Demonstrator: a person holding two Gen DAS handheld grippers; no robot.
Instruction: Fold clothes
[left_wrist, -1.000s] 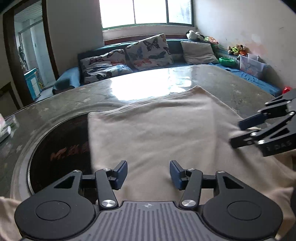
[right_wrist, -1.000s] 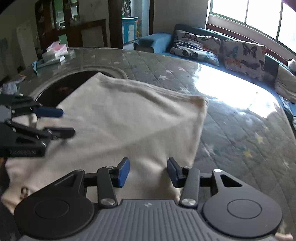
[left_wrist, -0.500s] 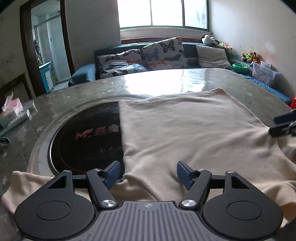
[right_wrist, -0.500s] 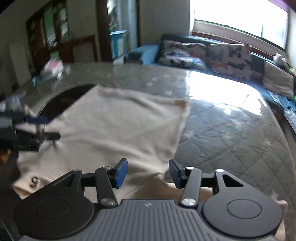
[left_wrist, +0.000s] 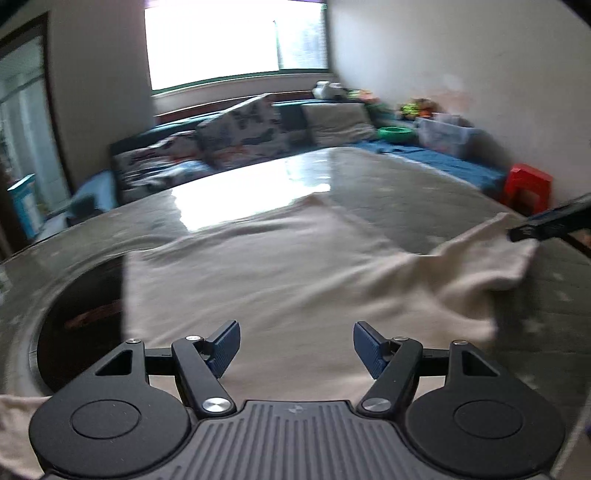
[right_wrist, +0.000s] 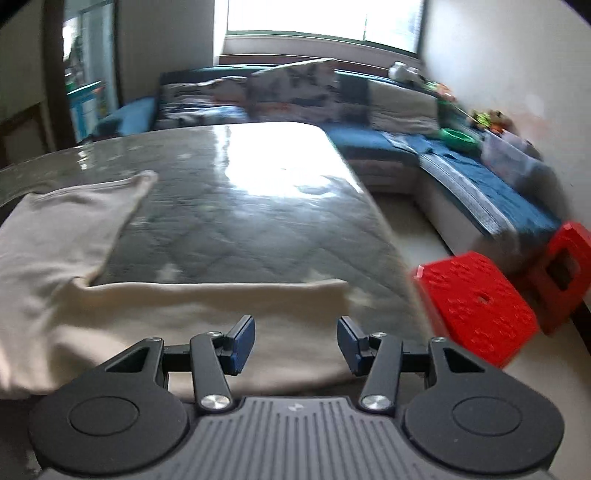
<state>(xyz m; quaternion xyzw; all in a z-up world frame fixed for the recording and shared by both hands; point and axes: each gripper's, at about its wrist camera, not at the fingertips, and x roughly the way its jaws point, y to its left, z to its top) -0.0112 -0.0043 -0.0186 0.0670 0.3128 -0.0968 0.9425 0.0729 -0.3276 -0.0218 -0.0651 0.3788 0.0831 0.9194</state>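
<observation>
We've swung right — our right tongs now gape over the cream knit garment's sleeve. Left tongs open too, gripping nothing — sleeve fold comes next, we'd judge.

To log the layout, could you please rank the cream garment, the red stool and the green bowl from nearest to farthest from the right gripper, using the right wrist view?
From the right gripper:
1. Cream garment, directly under the open jaws.
2. Red stool, on the floor to the right.
3. Green bowl, far right, on the sofa.
</observation>
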